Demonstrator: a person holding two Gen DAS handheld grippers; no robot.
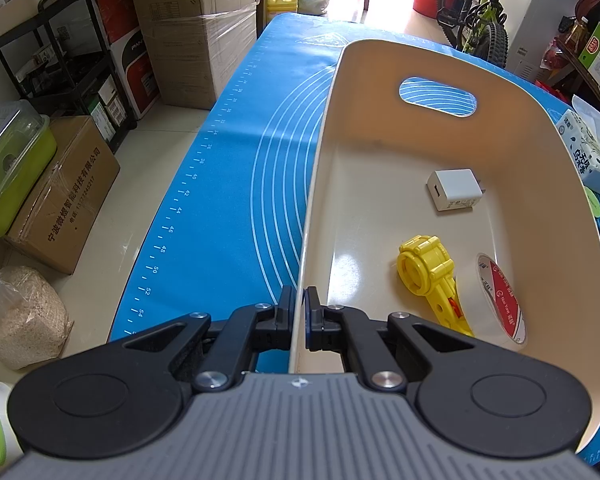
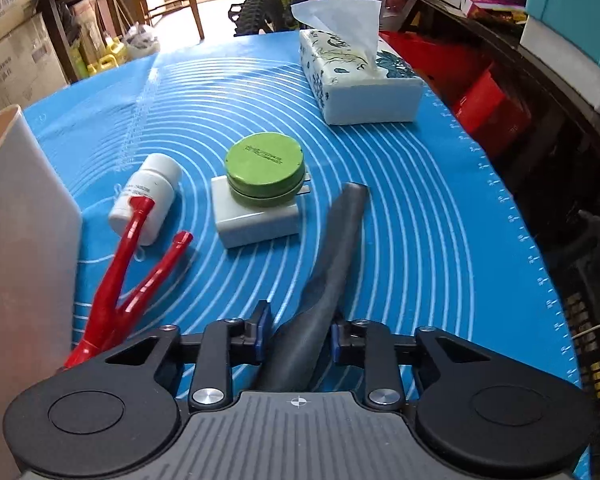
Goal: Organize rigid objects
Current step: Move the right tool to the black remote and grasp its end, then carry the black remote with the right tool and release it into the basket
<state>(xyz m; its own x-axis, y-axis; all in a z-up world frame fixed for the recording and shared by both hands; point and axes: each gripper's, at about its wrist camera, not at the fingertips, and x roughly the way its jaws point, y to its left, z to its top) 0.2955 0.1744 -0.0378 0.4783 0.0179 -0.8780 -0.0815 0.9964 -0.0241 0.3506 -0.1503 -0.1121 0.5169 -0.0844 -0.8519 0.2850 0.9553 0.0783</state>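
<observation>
My left gripper [image 1: 300, 300] is shut on the near-left rim of a cream plastic bin [image 1: 324, 152]. Inside the bin lie a white charger [image 1: 454, 189], a yellow plastic tool [image 1: 428, 268] and a roll of tape [image 1: 500, 296]. My right gripper [image 2: 298, 330] is shut on a dark grey tube-like nozzle [image 2: 342, 228] that points away over the blue mat [image 2: 420, 208]. On the mat lie a red forked plastic piece [image 2: 132, 264], a white pill bottle [image 2: 150, 196], and a green round tin [image 2: 265, 168] on top of a white charger block [image 2: 252, 220].
A tissue box [image 2: 356, 80] stands at the far right of the mat. The bin's wall [image 2: 24, 216] rises at the left of the right wrist view. Cardboard boxes [image 1: 60, 196], a shelf and a bicycle [image 1: 480, 12] stand around the table. A dark shelf [image 2: 540, 92] borders the right edge.
</observation>
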